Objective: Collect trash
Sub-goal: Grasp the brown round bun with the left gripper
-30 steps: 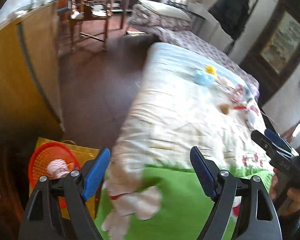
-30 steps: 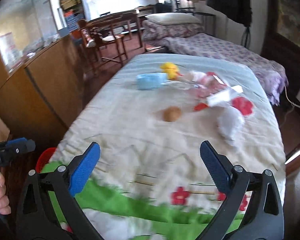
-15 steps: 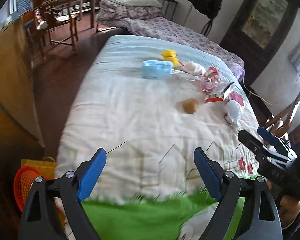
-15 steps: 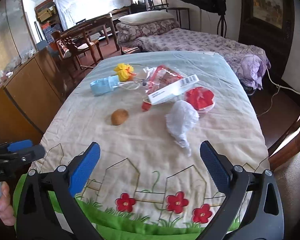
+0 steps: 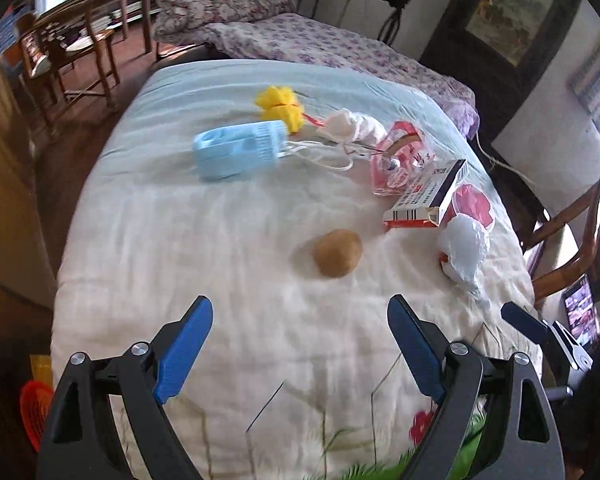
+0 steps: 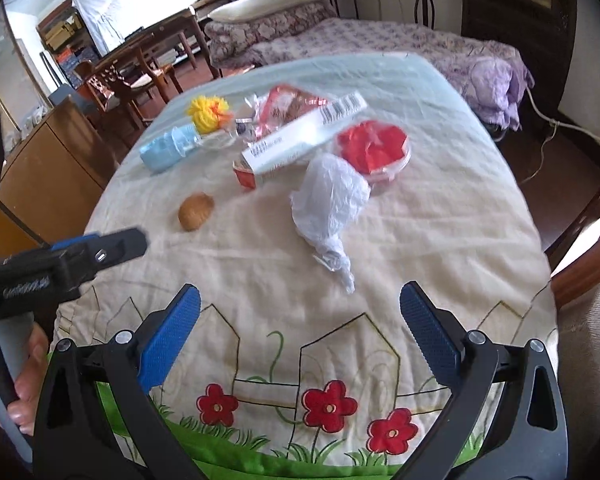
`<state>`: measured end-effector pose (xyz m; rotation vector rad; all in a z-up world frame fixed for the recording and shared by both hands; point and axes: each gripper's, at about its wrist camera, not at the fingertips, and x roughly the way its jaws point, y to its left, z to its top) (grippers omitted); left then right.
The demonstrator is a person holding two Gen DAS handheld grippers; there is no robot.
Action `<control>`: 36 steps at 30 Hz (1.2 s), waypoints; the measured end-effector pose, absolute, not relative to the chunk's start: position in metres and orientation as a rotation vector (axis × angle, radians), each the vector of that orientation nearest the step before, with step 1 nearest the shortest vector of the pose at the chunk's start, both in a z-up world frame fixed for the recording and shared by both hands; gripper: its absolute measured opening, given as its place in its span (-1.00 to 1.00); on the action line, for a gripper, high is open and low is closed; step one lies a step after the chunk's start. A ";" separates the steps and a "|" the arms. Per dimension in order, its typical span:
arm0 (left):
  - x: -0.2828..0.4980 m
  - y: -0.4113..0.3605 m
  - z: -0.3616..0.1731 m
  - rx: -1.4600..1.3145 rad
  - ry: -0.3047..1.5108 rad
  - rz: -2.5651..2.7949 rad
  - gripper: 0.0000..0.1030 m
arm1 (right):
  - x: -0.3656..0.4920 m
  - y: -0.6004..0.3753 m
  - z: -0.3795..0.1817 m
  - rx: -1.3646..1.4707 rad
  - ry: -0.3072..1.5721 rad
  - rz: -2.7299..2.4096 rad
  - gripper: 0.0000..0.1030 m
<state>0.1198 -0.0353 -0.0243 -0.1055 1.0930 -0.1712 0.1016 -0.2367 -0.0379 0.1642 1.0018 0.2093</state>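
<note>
Swinging: both tools have come away from the orange basket [image 5: 34,412] and now face the litter on the bed [image 5: 220,248].
Left tool [image 5: 300,344]: jaws spread wide, empty; brown lump [image 5: 337,253] just ahead.
Right tool [image 6: 300,332]: jaws apart, empty; white bag [image 6: 332,204] just ahead.
Carton [image 6: 300,140], blue mask [image 5: 240,152]: farther ahead.
Meaning: next pickup is starting.

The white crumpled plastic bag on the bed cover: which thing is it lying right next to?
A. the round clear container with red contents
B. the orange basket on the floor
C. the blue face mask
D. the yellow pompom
A. In the right wrist view the white plastic bag lies against the near edge of the round clear container with red contents, far from the other things.
</note>
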 end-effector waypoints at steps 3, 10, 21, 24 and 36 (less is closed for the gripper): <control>0.133 -0.047 -0.031 -0.076 1.106 -0.190 0.69 | 0.104 -0.238 -0.043 0.180 1.019 0.217 0.87; 0.150 -0.066 -0.044 -0.032 1.120 -0.223 0.62 | 0.107 -0.242 -0.046 0.208 1.033 0.222 0.87; 0.158 -0.079 -0.054 0.029 1.110 -0.239 -0.38 | 0.110 -0.240 -0.050 0.212 1.040 0.220 0.87; 0.150 -0.077 -0.053 0.036 1.090 -0.234 -0.38 | 0.111 -0.240 -0.052 0.213 1.036 0.218 0.87; 0.112 -0.011 -0.041 -0.196 1.054 -0.170 -0.38 | 0.124 -0.234 -0.051 0.219 0.990 0.218 0.72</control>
